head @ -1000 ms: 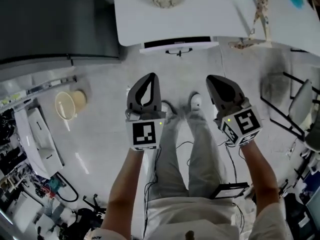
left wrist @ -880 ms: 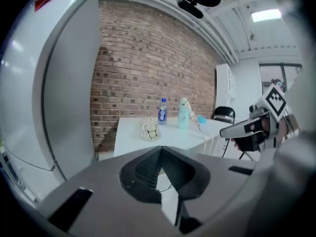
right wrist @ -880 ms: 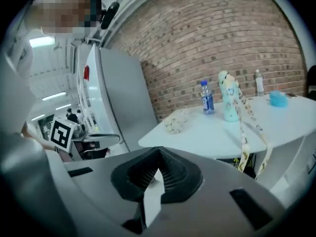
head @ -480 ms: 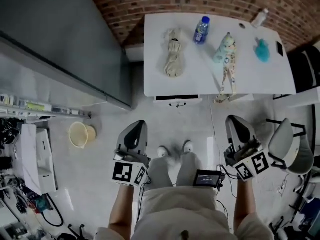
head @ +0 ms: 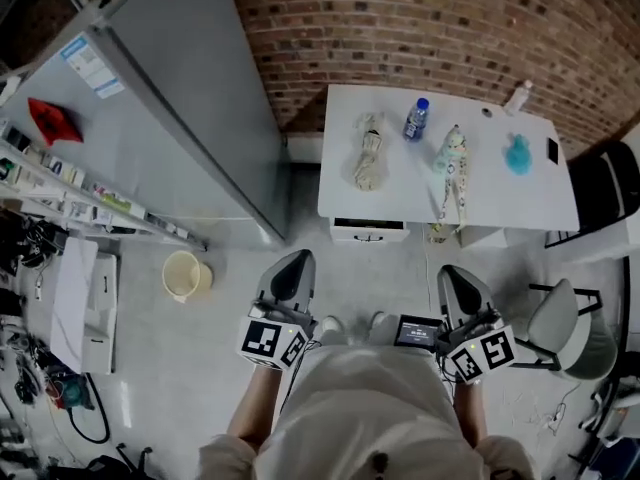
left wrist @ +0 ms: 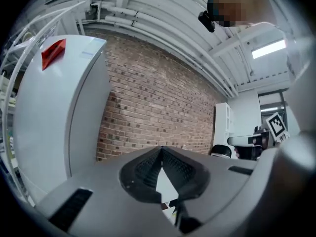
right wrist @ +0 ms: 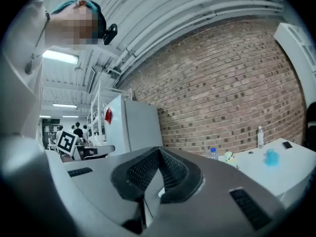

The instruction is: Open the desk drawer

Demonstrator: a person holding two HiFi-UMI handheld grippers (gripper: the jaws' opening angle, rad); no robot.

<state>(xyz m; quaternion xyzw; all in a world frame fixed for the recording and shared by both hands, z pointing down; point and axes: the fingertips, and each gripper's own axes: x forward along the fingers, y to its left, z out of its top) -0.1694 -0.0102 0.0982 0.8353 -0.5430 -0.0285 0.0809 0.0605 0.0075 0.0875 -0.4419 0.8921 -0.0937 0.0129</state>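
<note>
- White worktop (head: 500,203) stands against the brick wall (head: 420,28); its drawer (head: 368,230) sits shut under the front edge, at the left end.
- Water bottle (head: 416,119) stands on top.
- Left gripper (head: 298,258): jaws pressed together, nothing between them, well short of the drawer.
- Right gripper (head: 451,273): likewise closed and empty, apart from the drawer.

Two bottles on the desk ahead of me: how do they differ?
Colour: the blue bottle has a blue cap and label; the clear bottle looks plain with a pale cap.
Place: the blue bottle stands near the middle of the desk, between the cloth bundle and the toy; the clear bottle stands at the back right edge, by the brick wall.
Height: in the right gripper view the clear bottle looks taller.
Both stand upright.
</note>
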